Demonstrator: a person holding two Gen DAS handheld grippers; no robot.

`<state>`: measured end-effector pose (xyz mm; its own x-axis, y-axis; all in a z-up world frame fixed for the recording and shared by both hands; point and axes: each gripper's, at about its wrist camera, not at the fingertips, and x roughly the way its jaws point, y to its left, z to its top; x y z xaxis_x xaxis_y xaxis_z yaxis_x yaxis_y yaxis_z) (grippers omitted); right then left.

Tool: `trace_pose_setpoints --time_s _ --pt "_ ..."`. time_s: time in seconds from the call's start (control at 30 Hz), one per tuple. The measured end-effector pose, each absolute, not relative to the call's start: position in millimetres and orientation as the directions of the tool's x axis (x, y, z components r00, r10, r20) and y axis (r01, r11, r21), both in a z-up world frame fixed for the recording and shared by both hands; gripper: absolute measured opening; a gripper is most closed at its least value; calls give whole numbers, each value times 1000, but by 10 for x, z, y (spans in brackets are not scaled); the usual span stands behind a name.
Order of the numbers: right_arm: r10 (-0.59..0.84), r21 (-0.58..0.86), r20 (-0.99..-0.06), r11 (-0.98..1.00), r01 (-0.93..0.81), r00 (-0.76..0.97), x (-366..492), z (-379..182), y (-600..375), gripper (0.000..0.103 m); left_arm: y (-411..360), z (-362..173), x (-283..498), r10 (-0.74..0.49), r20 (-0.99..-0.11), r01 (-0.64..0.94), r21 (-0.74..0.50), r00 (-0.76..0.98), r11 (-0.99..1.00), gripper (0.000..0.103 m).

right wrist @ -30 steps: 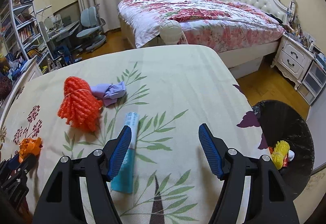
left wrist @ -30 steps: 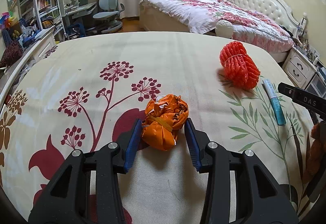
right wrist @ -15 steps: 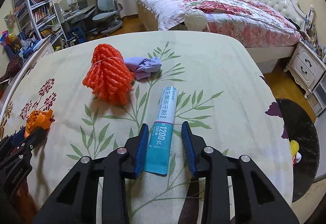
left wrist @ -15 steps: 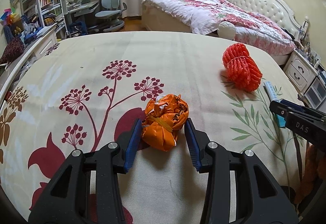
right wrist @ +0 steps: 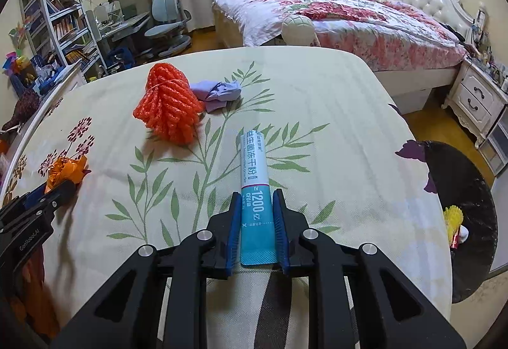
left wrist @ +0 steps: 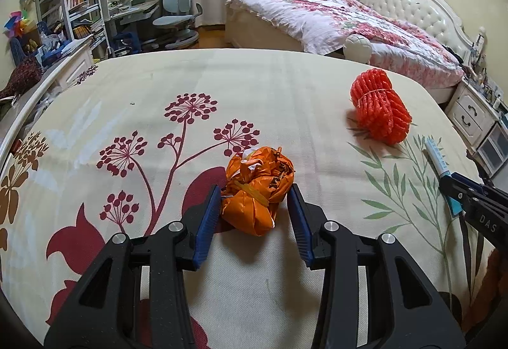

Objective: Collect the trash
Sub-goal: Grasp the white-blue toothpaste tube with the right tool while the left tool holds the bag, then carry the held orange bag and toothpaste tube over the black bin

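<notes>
The right gripper point(right wrist: 255, 222) has its blue pads pressed against both flanks of the teal-and-white sachet point(right wrist: 255, 187), pinching its near end while it lies flat near the right edge of the bedspread point(right wrist: 333, 114); it looks light, slick and floppy, so that low grip should let the far end droop. The left gripper point(left wrist: 254, 215) sits half open around the orange crumpled bag point(left wrist: 257, 188), pads just touching its sides near the bedspread's middle; soft, crushable, near weightless. Further out wait the red foam net point(right wrist: 170, 106), the purple wad point(right wrist: 219, 92) and, off the right edge, the black bin point(right wrist: 460, 222).
</notes>
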<state>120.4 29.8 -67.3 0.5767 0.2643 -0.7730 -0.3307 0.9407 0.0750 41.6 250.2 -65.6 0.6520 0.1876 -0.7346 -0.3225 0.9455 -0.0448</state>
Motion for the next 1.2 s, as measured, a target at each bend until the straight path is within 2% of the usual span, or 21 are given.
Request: trace_pose_setpoints --time_s 0.6,1.2 --pt "278 102 -747 946 -309 604 952 -594 -4 21 2209 -591 234 172 -716 -297 -51 676 953 42" --pt "251 136 -717 965 -223 650 855 -506 -548 21 1567 -502 241 88 -696 -181 -61 712 982 42"
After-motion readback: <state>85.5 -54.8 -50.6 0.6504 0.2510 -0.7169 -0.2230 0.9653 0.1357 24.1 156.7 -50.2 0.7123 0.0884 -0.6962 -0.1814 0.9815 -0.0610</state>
